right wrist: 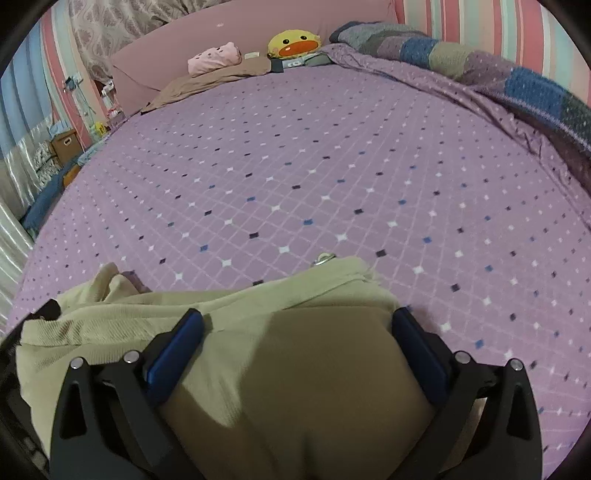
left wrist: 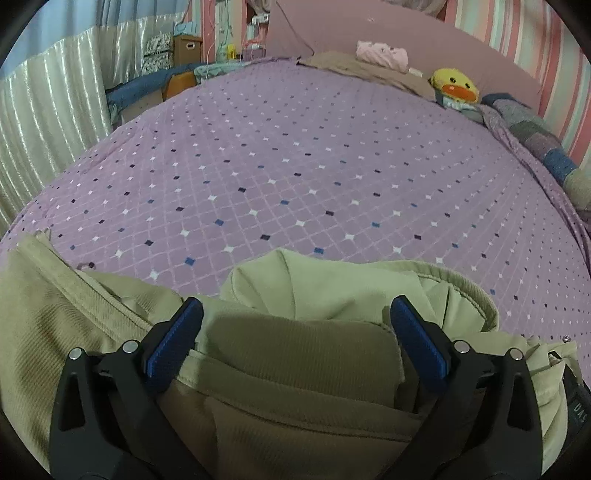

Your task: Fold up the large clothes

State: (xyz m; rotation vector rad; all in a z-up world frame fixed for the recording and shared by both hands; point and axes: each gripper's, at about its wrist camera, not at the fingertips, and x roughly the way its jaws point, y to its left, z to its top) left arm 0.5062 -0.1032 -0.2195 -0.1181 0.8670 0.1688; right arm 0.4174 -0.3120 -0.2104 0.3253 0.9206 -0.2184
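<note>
Black gripper arms with blue ribbed pads fill the lower edge of both views. Left gripper: fingers spread wide apart, holding nothing. Beneath and between its fingers lies the crumpled khaki-green ribbed-fabric garment, bunched in folds, with a ribbed hem band running off to the gripper's left and a rolled edge curving to its right. Right gripper: fingers likewise spread wide, nothing clamped. The same garment lies under and between its fingers, extending mainly to its left; a small metal snap shows at the fabric edge just ahead of the gripper. The garment rests at the near edge of the bed, on the lilac bedsheet with a diamond grid and small blue, white and dark squares. Far ahead of both grippers, at the pink headboard: a yellow duck plush toy, a folded pink cloth on a tan pillow, and a patchwork blanket along the right side
</note>
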